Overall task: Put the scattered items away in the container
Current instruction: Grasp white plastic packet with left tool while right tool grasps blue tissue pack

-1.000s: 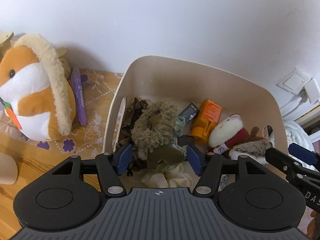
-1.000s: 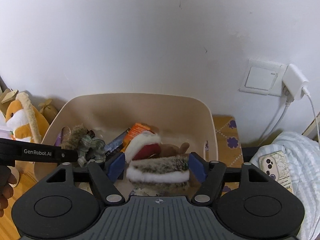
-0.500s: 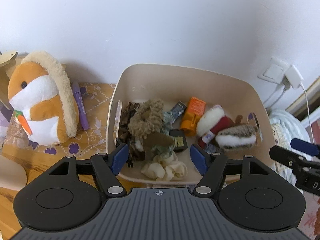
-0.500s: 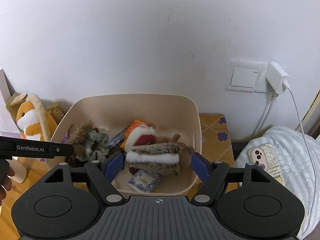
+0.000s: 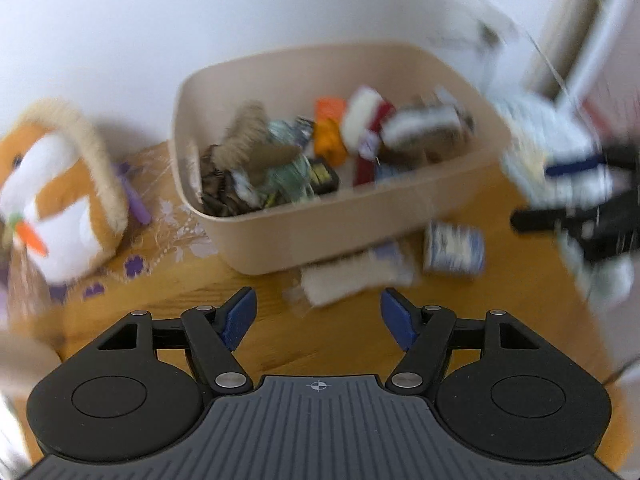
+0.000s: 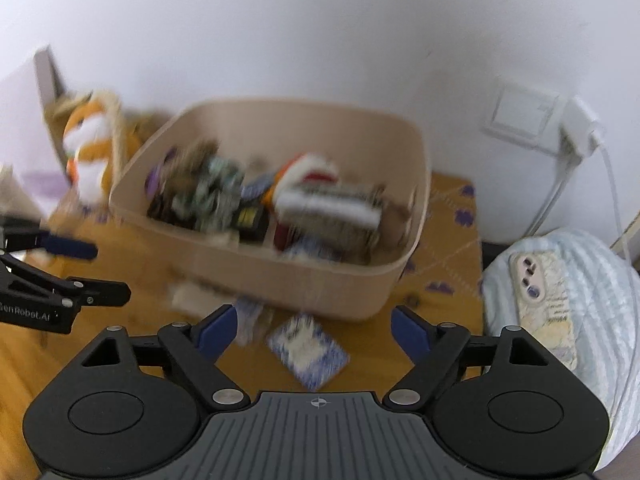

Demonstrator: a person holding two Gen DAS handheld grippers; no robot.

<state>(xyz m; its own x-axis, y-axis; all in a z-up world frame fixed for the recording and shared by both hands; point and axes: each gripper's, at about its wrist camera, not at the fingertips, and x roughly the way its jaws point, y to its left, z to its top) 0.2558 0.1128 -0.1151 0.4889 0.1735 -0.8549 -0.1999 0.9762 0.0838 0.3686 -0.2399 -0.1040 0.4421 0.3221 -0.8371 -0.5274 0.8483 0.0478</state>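
A beige tub (image 5: 280, 248) (image 6: 320, 284) on the wooden table holds several soft toys, an orange box and other small items, all blurred. In front of it on the table lie a cream fluffy piece (image 5: 352, 280) (image 6: 192, 298) and a blue-and-white packet (image 5: 454, 250) (image 6: 308, 354). My left gripper (image 5: 318, 304) (image 6: 110, 271) is open over bare wood just short of the cream piece. My right gripper (image 6: 314, 320) (image 5: 532, 196) hangs above the packet; its jaws are opening, and the packet shows between them untouched.
An orange-and-white plush hamster (image 5: 60, 200) (image 6: 92, 144) stands left of the tub, with a purple pen (image 5: 136, 200) beside it. To the right lies a phone (image 6: 540, 292) on pale blue cloth. A wall switch (image 6: 520, 120) and a charger cable are behind.
Both grippers have drawn back from above the tub to the table in front of it. The tan fluffy toy and the fur-trimmed toy that were between their jaws now lie in the tub.
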